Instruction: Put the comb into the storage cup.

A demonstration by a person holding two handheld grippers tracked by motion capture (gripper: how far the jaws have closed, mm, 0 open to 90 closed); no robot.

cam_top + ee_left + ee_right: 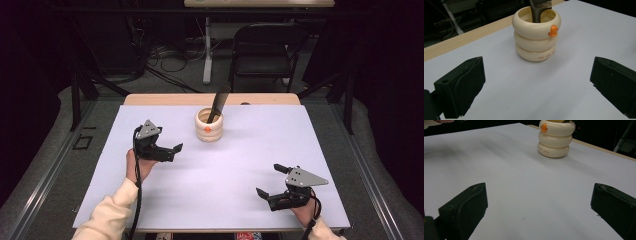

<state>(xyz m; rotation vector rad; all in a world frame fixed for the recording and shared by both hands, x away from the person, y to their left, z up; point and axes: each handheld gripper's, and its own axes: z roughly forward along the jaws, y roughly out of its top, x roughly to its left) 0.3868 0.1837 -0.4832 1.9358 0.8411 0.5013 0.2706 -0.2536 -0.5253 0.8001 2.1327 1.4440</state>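
Two claws over a white-topped bench [210, 180], both with jaws spread wide and nothing in them. The left claw [167, 150] sits near the bench's left side, pointed toward a cream ribbed cup [209, 126] with a little orange mark on its front. That cup stands toward the far middle of the bench with a dark comb [218, 104] sticking up out of it, leaning a bit. The right claw [270, 181] hangs at the near right, well apart from the cup.
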